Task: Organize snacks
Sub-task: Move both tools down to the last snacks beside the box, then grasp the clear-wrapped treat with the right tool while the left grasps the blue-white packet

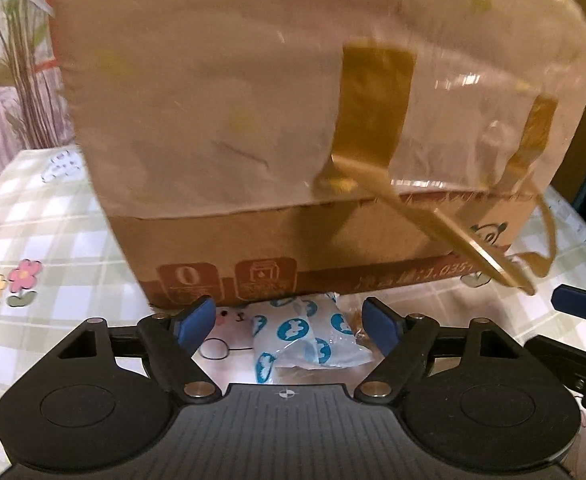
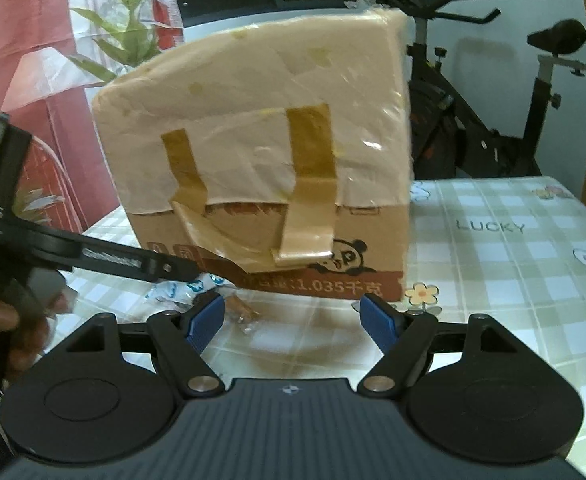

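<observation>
My left jaws (image 1: 289, 326) stand wide and empty around the snack packet (image 1: 307, 334), which lies on the worktop (image 1: 53, 240) against the carton (image 1: 293, 120). It looks light, crinkly, slippery; I'd pinch its middle gently.

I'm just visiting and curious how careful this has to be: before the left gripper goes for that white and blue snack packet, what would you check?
1. Left gripper open: ok.
2. Snack packet between its fingers, not yet pinched: ok.
3. Cardboard box close behind the packet; room to lift: cannot tell.
4. Right gripper open, empty: ok.
5. Loose tape strip clear of the packet: ok.
</observation>
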`<state>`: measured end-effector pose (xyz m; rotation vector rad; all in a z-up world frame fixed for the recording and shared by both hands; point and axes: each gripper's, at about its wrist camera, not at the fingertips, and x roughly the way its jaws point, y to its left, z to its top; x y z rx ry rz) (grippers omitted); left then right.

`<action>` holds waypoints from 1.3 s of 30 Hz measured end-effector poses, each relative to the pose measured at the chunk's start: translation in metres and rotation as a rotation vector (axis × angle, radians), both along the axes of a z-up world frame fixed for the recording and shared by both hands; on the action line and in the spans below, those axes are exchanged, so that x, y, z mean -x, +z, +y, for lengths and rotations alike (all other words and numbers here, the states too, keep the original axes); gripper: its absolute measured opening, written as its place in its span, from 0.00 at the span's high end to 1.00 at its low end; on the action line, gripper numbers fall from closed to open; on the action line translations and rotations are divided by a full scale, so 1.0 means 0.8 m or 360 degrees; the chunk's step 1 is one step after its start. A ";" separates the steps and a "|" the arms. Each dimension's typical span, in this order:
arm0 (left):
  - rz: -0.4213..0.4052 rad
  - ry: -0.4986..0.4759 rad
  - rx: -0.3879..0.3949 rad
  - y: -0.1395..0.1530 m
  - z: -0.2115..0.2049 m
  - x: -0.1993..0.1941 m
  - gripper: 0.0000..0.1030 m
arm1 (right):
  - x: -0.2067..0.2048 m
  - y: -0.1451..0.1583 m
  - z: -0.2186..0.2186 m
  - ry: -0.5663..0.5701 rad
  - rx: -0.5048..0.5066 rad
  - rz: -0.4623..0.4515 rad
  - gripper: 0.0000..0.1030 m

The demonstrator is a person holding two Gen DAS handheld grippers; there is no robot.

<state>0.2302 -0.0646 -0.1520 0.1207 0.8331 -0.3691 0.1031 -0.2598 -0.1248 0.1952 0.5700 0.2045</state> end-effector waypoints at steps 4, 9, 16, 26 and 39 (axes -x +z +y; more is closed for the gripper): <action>0.0040 -0.0020 0.0019 -0.010 0.007 0.002 0.48 | -0.004 -0.010 -0.005 -0.0006 -0.0010 0.0052 0.25; 0.0028 0.0016 0.0039 -0.010 0.036 0.023 0.51 | -0.012 -0.019 -0.003 0.0021 0.0005 0.0112 0.26; 0.0028 0.0131 0.0058 -0.008 0.082 0.050 0.51 | -0.042 -0.026 0.027 0.0254 0.0109 0.0129 0.31; 0.0035 0.0220 0.0097 -0.016 0.108 0.061 0.51 | -0.100 -0.039 0.082 0.0525 0.0391 0.0130 0.35; 0.0030 0.0231 0.0106 -0.022 0.100 0.063 0.50 | -0.105 -0.048 0.079 0.0524 0.0311 0.0231 0.50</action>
